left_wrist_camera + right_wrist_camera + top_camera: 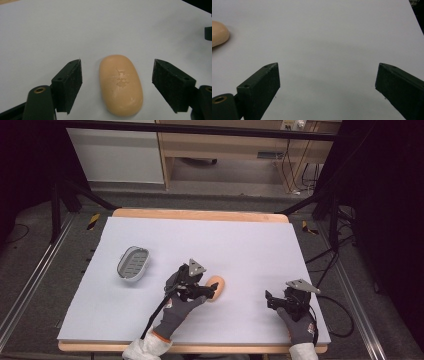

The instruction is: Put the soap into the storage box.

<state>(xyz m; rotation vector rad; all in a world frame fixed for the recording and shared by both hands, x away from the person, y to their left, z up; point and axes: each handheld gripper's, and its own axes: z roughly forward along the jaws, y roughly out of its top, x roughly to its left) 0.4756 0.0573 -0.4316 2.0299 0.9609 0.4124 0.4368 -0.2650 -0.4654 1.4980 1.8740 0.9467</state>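
Observation:
An oval peach-coloured soap bar [217,287] lies flat on the white table [240,245] near its middle. My left gripper [204,291] is open right over it. In the left gripper view the soap bar [121,83] lies between the two spread jaws, with a gap on each side. A grey slotted soap dish [133,263] stands empty on the table, to the left of the soap. My right gripper [276,301] is open at the front right, low over bare table, with nothing between its jaws. In the right gripper view the soap bar's end [219,35] shows at the left edge.
The table's wooden front edge [200,349] runs just under the person's sleeves. Black frame legs and cables [330,220] stand on the floor around the table. A wooden cabinet [225,145] is behind it.

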